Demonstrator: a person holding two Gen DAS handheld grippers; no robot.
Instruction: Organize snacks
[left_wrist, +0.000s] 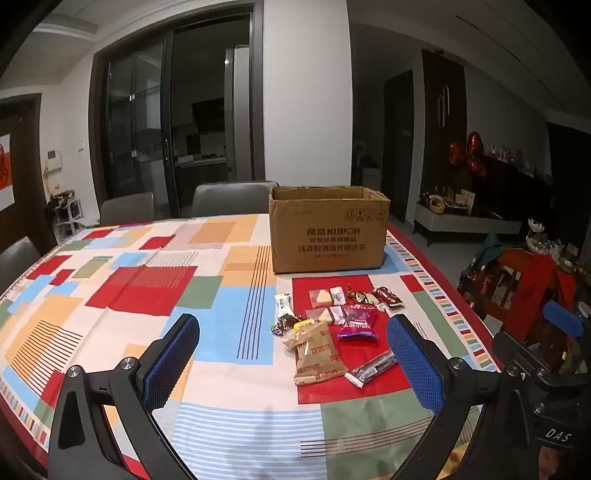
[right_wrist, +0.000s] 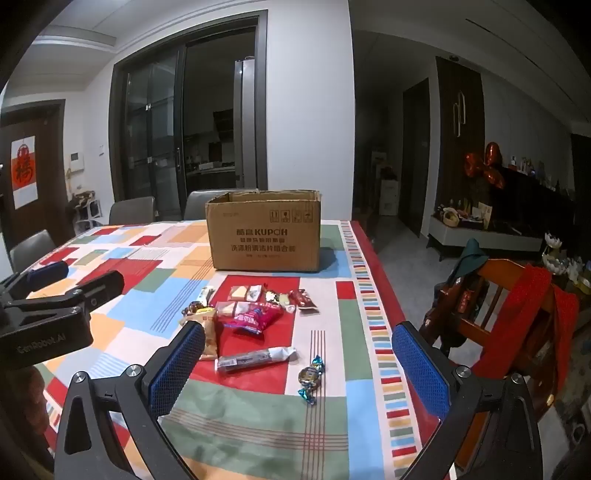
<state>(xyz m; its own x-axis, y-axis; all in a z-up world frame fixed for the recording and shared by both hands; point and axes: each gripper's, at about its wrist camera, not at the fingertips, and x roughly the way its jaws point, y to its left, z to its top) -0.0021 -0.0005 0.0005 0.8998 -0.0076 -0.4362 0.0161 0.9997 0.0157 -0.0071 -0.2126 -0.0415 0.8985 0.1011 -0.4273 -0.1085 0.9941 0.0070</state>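
An open cardboard box (left_wrist: 328, 236) stands on the patterned tablecloth; it also shows in the right wrist view (right_wrist: 264, 236). In front of it lie several wrapped snacks: a tan packet (left_wrist: 317, 354), a pink bag (left_wrist: 357, 322), a long dark bar (left_wrist: 373, 368), small candies (left_wrist: 364, 297). The right wrist view shows the pink bag (right_wrist: 253, 317), the dark bar (right_wrist: 255, 359) and a blue-wrapped candy (right_wrist: 311, 376) nearest. My left gripper (left_wrist: 295, 363) is open above the snacks. My right gripper (right_wrist: 299, 369) is open, empty, above the bar and candy.
The table's right edge (right_wrist: 373, 266) runs close to a wooden chair draped in red cloth (right_wrist: 517, 314). Grey chairs (left_wrist: 229, 199) stand behind the far side. The left gripper's body (right_wrist: 55, 314) shows at the left of the right wrist view.
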